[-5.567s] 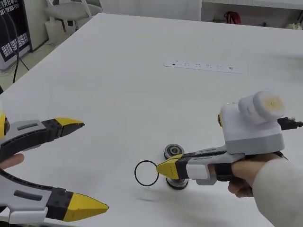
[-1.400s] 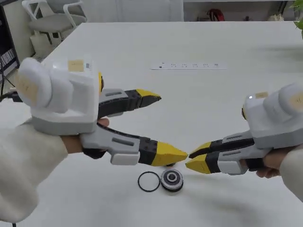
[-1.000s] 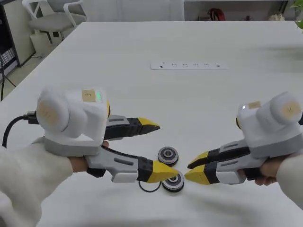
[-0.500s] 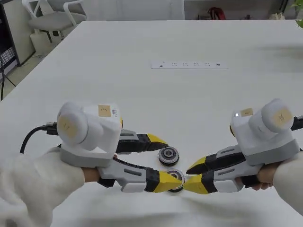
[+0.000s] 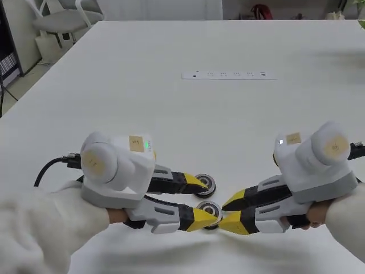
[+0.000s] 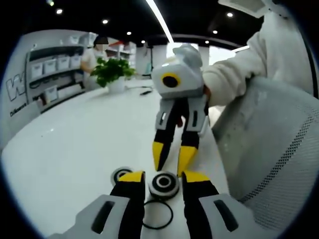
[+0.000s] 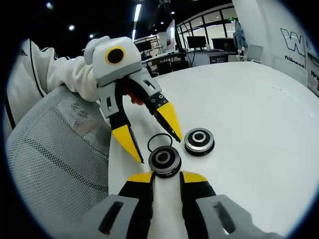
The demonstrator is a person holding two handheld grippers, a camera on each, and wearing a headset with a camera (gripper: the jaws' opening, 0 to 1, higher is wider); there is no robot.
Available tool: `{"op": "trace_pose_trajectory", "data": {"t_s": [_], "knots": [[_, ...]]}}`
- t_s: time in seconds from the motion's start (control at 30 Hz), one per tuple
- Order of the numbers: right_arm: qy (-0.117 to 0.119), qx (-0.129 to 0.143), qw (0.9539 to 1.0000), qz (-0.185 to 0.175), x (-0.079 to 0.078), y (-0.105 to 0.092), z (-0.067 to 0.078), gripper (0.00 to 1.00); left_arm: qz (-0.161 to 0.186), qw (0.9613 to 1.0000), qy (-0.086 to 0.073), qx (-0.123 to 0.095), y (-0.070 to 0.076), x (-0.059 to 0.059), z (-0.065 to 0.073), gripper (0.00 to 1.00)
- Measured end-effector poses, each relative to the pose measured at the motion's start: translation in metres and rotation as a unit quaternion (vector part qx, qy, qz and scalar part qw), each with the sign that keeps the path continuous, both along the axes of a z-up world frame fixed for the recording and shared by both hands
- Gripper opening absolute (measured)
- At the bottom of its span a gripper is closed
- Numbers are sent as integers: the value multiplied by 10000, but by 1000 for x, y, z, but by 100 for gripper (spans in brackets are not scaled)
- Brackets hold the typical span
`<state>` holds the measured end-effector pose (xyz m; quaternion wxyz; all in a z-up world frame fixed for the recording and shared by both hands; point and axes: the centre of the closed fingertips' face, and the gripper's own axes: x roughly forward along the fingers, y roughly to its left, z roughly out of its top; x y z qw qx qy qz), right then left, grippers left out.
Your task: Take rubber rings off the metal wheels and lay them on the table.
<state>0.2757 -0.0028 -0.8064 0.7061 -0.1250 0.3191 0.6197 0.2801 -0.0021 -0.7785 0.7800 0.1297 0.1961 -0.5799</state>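
Our left hand-held gripper (image 6: 163, 177) lies low over the desk (image 5: 171, 114) with its jaws released, and the yellow tips stand on either side of the near wheel (image 6: 164, 183). We cannot tell whether the tips touch the wheel's rim. Our right hand-held gripper (image 7: 169, 178) faces it from the right, also released. Its tips are a little apart and reach to the near edge of the same wheel without closing on it. In the head view the two pairs of tips almost meet over this wheel, at the near middle of the desk.

A loose black rubber ring (image 6: 157, 215) lies flat on the desk just beside the near wheel, on its left side, between the left gripper's open jaws. We cannot tell whether the near wheel carries a ring of its own.

The far wheel (image 7: 199, 141) lies flat just beyond the near one, close to it but apart. The upper jaw of the left gripper runs alongside it and covers part of it in the head view.

Our white sleeves (image 5: 40, 228) show behind both grippers. A white power strip (image 5: 228, 75) lies well away, towards the far side of the desk.
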Motion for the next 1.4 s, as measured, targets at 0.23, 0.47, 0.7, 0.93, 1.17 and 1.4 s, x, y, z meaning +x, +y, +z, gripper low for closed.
{"op": "trace_pose_trajectory", "data": {"t_s": [0.23, 0.47, 0.7, 0.93, 1.17, 1.4], "knots": [[-33, -6, 10000, 48, -1, 1, -1, 16, 61, 9999, 90, 83, 3, 2, -8, 27], [-149, -32, 9998, 123, -1, 0, -3, 14, 55, 9998, 159, 124, 3, -1, -13, 25], [-185, -49, 9997, 136, -1, 0, -3, 12, 183, 9997, 138, 99, 6, 3, -13, 20], [-272, -89, 9994, 190, -1, 0, -5, 10, 142, 9998, 57, 142, 4, 5, -15, 20], [-285, -100, 9993, 204, 0, 0, -5, 10, 77, 9997, -67, 200, 2, 6, -15, 20], [-293, -108, 9993, 207, 0, 0, -5, 10, 27, 9995, -174, 249, 1, 7, -15, 20]]}}
